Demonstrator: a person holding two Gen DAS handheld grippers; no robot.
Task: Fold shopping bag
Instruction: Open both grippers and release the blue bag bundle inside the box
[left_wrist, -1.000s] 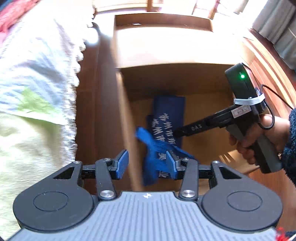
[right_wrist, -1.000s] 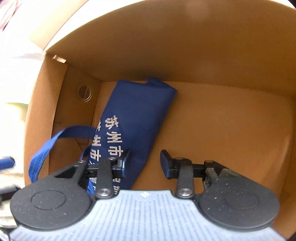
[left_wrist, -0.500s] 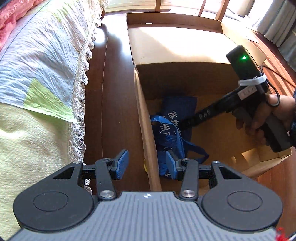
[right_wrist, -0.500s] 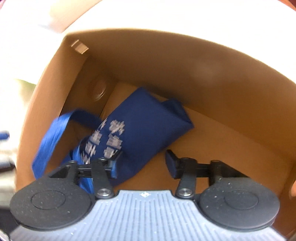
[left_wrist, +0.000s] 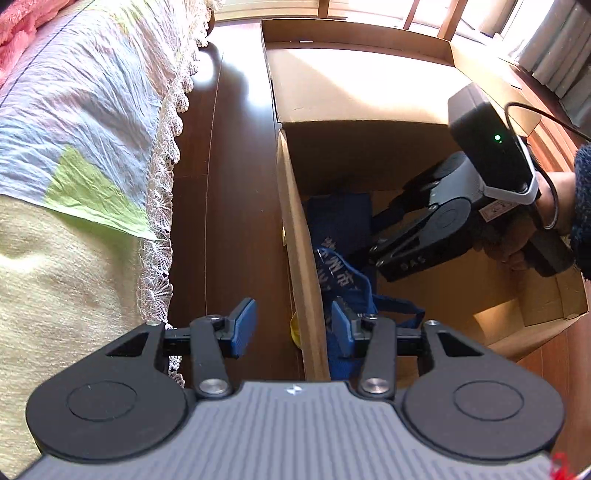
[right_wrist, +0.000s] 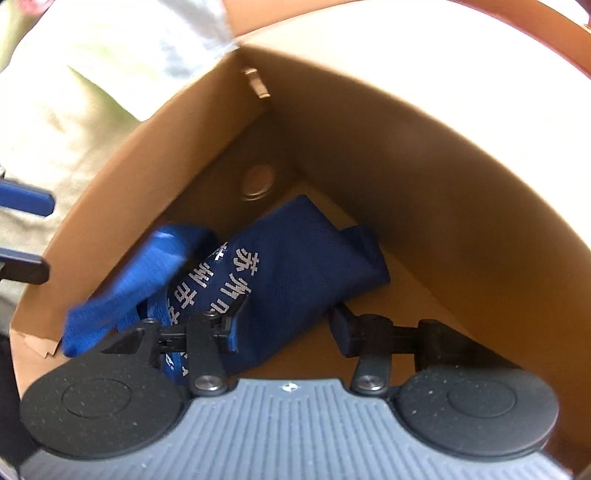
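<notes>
Cardboard box (right_wrist: 424, 192) holds navy bag (right_wrist: 295, 266) (white Chinese print); both grippers' fingers (right_wrist: 341, 328) spread, empty.

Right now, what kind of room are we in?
Probably a bedroom at home. A bed with a lace-edged cover stands beside a dark wood floor, and curtains hang by a sunny window. The bag lies in a cardboard box on that floor.

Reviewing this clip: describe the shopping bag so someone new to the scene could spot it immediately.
Find the open brown cardboard box on the dark wooden floor beside the bed. On its bottom, against the wall nearest the bed, lies a folded navy-blue fabric shopping bag, the only cloth item inside, marked by white Chinese characters and brighter blue straps.
</notes>
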